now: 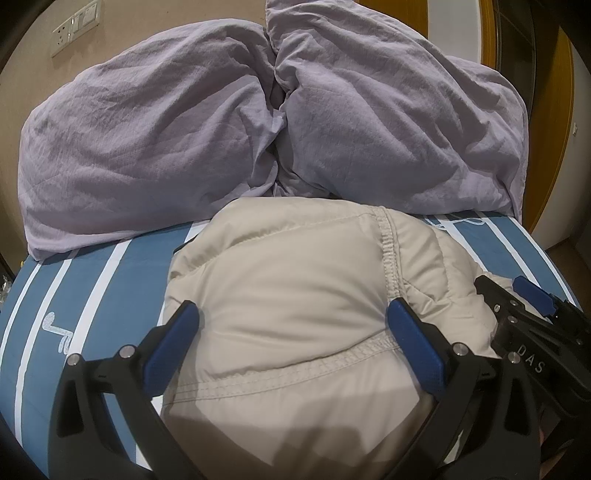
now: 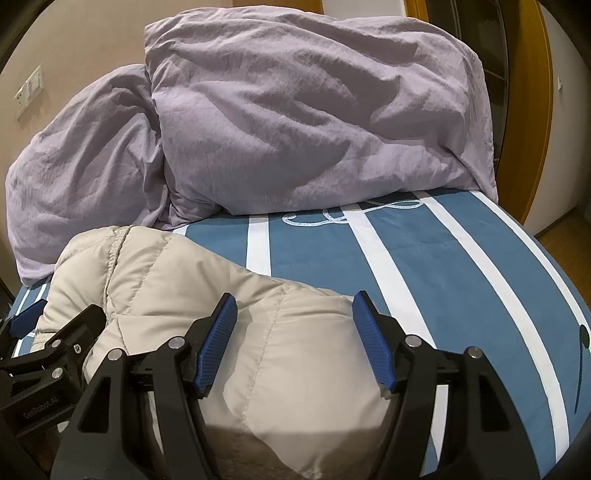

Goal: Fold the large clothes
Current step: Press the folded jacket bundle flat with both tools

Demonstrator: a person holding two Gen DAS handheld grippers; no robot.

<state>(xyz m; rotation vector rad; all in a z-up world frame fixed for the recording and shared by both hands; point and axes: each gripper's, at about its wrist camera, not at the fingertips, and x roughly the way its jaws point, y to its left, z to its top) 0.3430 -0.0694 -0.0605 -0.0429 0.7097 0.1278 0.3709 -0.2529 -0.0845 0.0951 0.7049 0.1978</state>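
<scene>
"DAS" lettering on right gripper (image 1: 517,291) body

This is a bedroom in a home. A bed (image 2: 461,266) fills the view, made up with a blue sheet crossed by white stripes. At the far end of the bed lies a rumpled lilac duvet (image 1: 184,140), heaped against a beige wall. On that wall, up and to the left of the bed, sits a white switch and socket plate (image 1: 75,31). To the right of the bed stands a wooden door frame (image 2: 535,122).
</scene>
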